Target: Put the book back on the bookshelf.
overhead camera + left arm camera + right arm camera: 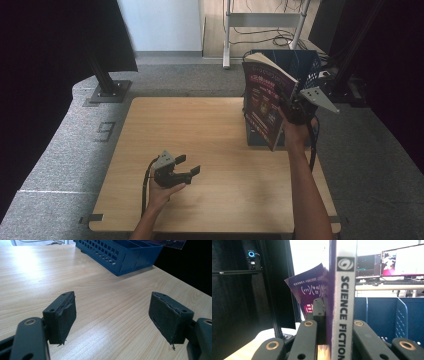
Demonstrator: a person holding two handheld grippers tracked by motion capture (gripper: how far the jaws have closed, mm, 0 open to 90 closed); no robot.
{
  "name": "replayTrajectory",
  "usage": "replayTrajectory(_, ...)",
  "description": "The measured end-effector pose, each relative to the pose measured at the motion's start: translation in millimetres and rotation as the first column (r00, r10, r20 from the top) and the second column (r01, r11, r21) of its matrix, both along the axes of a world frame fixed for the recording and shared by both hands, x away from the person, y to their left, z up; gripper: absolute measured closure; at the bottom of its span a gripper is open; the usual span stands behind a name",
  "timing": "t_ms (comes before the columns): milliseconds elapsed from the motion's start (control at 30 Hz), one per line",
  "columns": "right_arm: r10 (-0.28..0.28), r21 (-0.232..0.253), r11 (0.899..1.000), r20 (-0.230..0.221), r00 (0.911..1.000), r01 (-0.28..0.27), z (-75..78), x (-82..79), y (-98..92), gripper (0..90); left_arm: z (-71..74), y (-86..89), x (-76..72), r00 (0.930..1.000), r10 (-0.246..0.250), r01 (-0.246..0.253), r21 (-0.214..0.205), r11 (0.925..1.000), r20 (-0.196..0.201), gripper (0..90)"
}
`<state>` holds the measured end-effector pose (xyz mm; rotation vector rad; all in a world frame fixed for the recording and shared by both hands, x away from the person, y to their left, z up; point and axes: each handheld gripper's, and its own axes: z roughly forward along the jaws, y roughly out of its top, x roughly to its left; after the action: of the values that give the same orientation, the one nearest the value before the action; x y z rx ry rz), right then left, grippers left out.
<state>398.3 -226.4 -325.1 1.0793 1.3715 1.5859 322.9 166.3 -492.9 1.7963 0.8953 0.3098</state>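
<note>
High view: right gripper (291, 107) holds a purple book (262, 102) upright over the blue file rack (300, 62) at the table's (210, 165) far right; left gripper (184, 167) rests near the front edge. Left gripper view: jaws wide apart, nothing between, rack (120, 255) ahead. Right gripper view: jaws clamped on the book's spine (343, 302).

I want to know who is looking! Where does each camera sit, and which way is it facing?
High view: above the person's side, looking forward and down at the table; both forearms show.
Left gripper view: on the left gripper, facing the blue rack; open fingers.
Right gripper view: on the right gripper, clamping the book.
Shared: all three show the rack.
</note>
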Motion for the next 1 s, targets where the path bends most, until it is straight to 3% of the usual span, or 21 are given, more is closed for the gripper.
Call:
replayTrajectory(533, -0.044, -0.002, 0.999, 0.008, 0.9990, 0.044, 3.8, 5.5, -8.7, 81.5, -0.2, 1.1, 0.2, 1.0000, 0.001, -0.001, -0.004, 1.0000, -0.001, 21.9)
replayTrajectory(1000, -0.093, 0.002, 0.996, 0.003, 0.9957, 0.093, 2.7, 21.3, -13.2, 81.5, 0.1, 4.4, 0.8, 1.0000, 0.006, -0.006, -0.013, 0.9999, -0.003, 21.9)
